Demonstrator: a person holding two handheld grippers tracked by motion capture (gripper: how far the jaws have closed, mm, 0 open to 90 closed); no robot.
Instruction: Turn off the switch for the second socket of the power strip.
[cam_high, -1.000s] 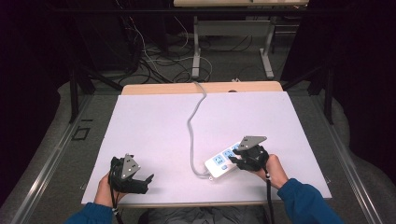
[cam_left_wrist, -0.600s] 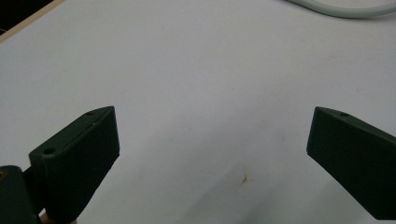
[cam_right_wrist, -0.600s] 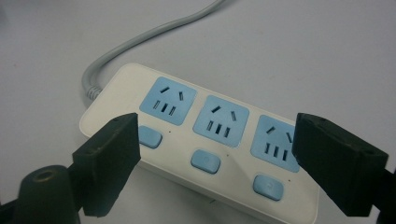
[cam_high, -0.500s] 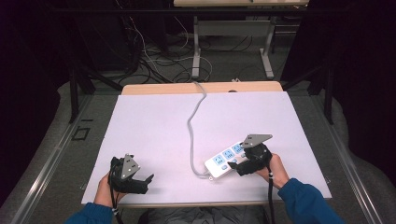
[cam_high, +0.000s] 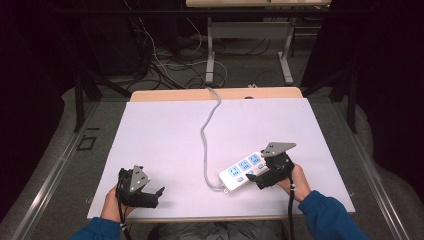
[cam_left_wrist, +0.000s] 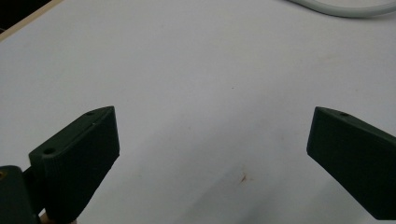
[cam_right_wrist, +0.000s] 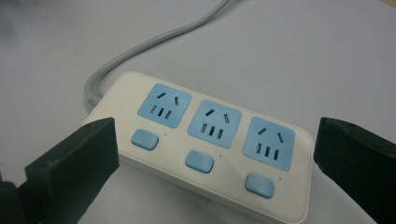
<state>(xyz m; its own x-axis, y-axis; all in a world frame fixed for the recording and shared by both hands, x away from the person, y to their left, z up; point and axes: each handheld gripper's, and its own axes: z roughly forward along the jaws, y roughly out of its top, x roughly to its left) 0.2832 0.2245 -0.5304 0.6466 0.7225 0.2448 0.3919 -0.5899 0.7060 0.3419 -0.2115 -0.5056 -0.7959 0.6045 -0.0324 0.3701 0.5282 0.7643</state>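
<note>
Right tool (cam_high: 266, 176) jaws just opened wide, straddling the power strip (cam_right_wrist: 201, 140) on the bench (cam_high: 165, 140), gripping nothing. Left tool (cam_left_wrist: 210, 154) open, empty. Risk: a jaw clips the strip's edge, skidding it.

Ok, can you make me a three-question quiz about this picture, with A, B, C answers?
1. Where does the power strip lie?
A. by the right gripper
B. by the left gripper
C. on the floor

2. How many blue sockets does it have?
A. two
B. three
C. five

3. How are the right gripper's jaws?
A. clamped on the cable
B. shut on nothing
C. open

Answers: 1 A, the strip sits at that gripper on the white table. 2 B, three blue sockets show in a row. 3 C, they stand wide apart, having just opened.
</note>
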